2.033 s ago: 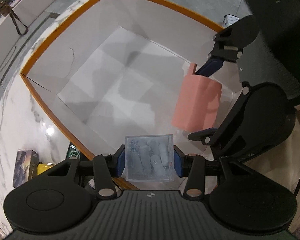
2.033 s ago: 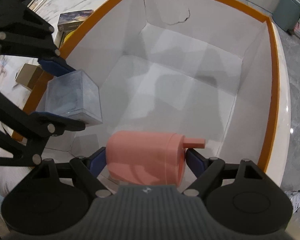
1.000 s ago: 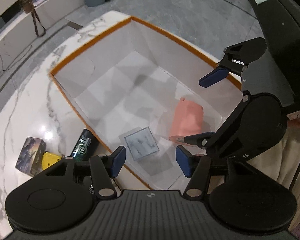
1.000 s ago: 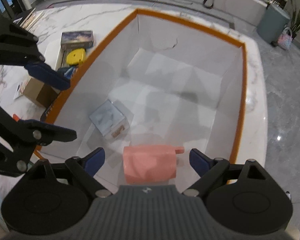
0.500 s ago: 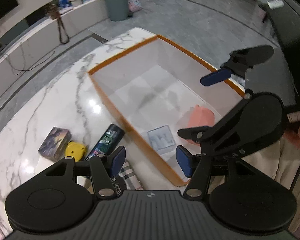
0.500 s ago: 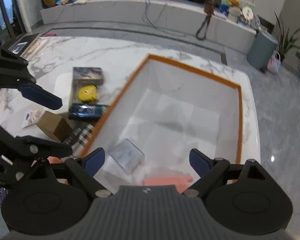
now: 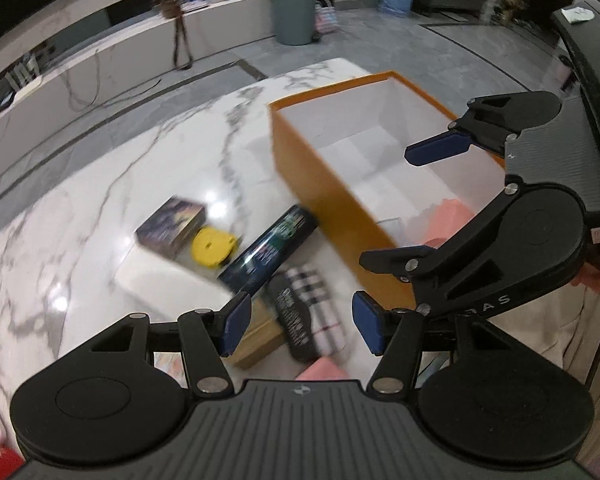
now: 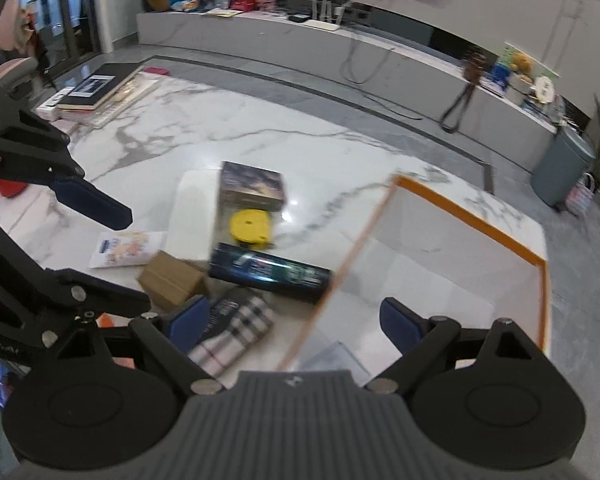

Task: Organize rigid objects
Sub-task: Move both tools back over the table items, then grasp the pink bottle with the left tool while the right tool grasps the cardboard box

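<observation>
Both your grippers are up over the marble table rn, and neither one's got anything in it. Your left gripper has its blue pads apart w/ nothing between them, just the clutter below showing thru the gap. Your right gripper is spread even wider, also empty; in the left wrist view you can see it hanging over the near end of the box.

The orange box w/ the white inside sits on the table's right part. Inside it, at the near end, there's the pink container and the clear plastic case beside it, both lying on the box floor. The case is only partly visible past the box wall in the left view, pretty blurry too.

Outside the box, left of its long orange wall: a dark tube lying flat w/ one end right against the wall, a yellow round thing just beyond it, and a dark printed box touching or nearly touching the yellow one. Closer to you there's a brown cardboard box, a plaid pouch w/ a dark label, and a small printed packet off to the left. Something pink peeks out right above your left gripper's body, can't tell what it is.
</observation>
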A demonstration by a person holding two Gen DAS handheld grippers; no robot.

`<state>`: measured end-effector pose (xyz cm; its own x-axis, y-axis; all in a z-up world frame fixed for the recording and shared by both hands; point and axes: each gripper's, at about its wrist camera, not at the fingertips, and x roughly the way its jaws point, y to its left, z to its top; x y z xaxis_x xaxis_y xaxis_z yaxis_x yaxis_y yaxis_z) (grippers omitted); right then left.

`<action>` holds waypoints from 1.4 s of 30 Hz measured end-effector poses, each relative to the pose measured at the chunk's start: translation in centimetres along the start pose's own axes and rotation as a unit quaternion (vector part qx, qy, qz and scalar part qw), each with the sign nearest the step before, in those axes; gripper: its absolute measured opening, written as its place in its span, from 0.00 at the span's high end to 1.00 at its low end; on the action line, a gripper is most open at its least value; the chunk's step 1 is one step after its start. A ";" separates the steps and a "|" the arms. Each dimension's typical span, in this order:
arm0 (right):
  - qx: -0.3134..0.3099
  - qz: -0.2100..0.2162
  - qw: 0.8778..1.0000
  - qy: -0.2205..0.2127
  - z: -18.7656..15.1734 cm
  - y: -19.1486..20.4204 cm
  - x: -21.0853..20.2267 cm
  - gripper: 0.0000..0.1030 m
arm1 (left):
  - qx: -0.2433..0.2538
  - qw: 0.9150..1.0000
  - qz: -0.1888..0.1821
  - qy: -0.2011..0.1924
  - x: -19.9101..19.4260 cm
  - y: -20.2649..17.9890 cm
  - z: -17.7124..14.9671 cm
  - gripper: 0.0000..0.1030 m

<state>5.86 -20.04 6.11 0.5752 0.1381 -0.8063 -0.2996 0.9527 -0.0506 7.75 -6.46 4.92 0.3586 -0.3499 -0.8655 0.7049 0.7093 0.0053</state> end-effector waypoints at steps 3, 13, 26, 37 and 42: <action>-0.005 0.020 1.000 -0.001 0.4 1.3 0.6 0.12 | -0.011 1.000 0.004 0.003 -0.3 1.4 -1.5 0.33; -0.051 0.044 0.998 0.019 1.3 6.5 3.5 0.19 | -0.047 0.999 -0.009 0.013 -0.2 5.0 -6.2 0.33; -0.144 0.029 0.982 0.117 0.2 10.2 8.4 0.38 | 0.014 0.998 -0.051 0.037 2.7 3.6 -10.2 0.33; -0.157 0.014 0.980 0.121 0.8 9.9 9.5 0.37 | 0.088 0.993 -0.057 0.048 6.5 0.3 -9.3 0.27; -0.149 0.027 0.981 0.118 0.6 9.4 9.9 0.37 | 0.091 0.993 -0.055 0.060 8.2 -0.5 -9.1 0.26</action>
<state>9.18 -9.60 -2.03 0.3701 0.0850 -0.9251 -0.5539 0.8196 -0.1463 4.78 -4.13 -6.78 0.2066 -0.3357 -0.9190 0.8388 0.5444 -0.0103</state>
